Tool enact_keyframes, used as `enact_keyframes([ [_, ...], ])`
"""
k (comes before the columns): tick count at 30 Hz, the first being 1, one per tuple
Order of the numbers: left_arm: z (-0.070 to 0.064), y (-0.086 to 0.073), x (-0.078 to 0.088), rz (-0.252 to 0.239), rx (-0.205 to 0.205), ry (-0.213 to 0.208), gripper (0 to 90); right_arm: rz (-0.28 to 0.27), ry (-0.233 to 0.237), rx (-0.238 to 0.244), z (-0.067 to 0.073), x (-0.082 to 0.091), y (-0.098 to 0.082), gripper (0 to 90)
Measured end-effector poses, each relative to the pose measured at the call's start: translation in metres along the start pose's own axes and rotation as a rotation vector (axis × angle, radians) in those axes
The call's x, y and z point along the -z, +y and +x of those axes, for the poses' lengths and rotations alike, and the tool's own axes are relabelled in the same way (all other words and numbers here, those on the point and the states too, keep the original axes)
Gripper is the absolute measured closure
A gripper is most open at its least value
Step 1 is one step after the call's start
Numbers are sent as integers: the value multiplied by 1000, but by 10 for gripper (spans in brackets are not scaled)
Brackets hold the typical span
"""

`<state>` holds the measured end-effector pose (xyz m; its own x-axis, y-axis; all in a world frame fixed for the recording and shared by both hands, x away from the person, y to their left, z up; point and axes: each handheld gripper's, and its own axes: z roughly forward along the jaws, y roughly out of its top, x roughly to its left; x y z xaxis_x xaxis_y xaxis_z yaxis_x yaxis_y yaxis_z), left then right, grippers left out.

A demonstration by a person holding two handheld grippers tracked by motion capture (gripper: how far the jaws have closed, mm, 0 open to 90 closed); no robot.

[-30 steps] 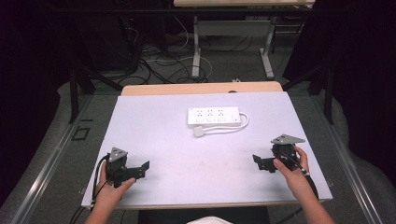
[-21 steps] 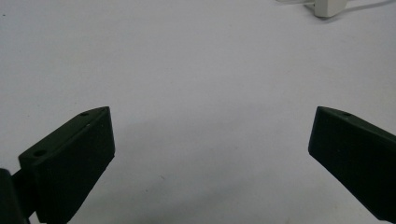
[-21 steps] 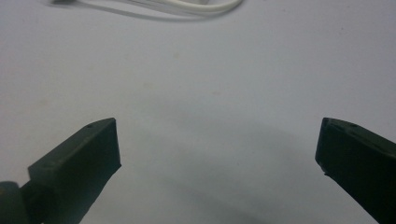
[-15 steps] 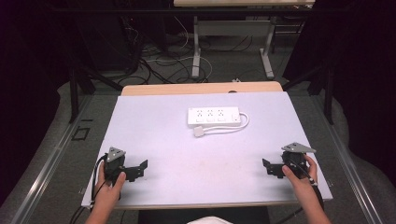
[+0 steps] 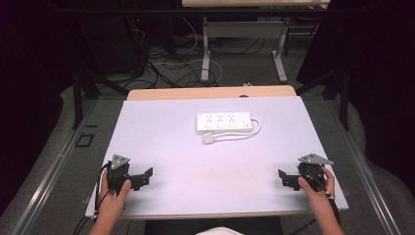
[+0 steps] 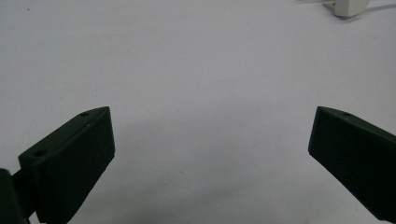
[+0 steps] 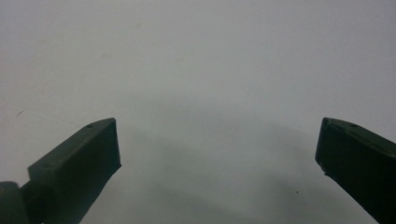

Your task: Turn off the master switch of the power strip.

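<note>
A white power strip (image 5: 223, 122) lies at the middle of the white table top (image 5: 195, 152), its cord looped back to a white plug (image 5: 209, 138) in front of it. My left gripper (image 5: 145, 177) rests near the front left corner, held by a hand, jaws wide apart and empty. In the left gripper view my gripper (image 6: 212, 140) faces bare table, with the plug (image 6: 351, 6) at the top right edge. My right gripper (image 5: 284, 178) sits near the front right corner, open and empty. The right gripper view has my gripper (image 7: 217, 144) over plain white surface.
A wooden strip (image 5: 210, 92) borders the table's far edge. Beyond it stand table legs (image 5: 205, 54) and tangled cables (image 5: 166, 68) on the floor. Metal floor rails (image 5: 54, 171) run along both sides of the table.
Both hands drew back toward the table's front edge. The right gripper moved right and nearer the front corner; the left gripper dropped slightly nearer too. The jaws stayed open.
</note>
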<state>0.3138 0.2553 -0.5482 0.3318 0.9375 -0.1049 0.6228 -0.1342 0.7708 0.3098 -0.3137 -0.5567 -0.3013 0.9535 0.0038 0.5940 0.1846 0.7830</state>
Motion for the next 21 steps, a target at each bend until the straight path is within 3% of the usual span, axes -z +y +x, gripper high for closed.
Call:
enact_keyframes([
  [1, 0, 0, 0, -1, 1, 2, 4, -18, -13, -1, 0, -2, -1, 0],
  [9, 1, -1, 0, -6, 18, 8, 4, 12, 3, -5, 1, -2, -2, 0],
  [21, 2, 0, 0, 0, 19, 10, 4, 8, -1, -8, 0, -1, -2, 0],
])
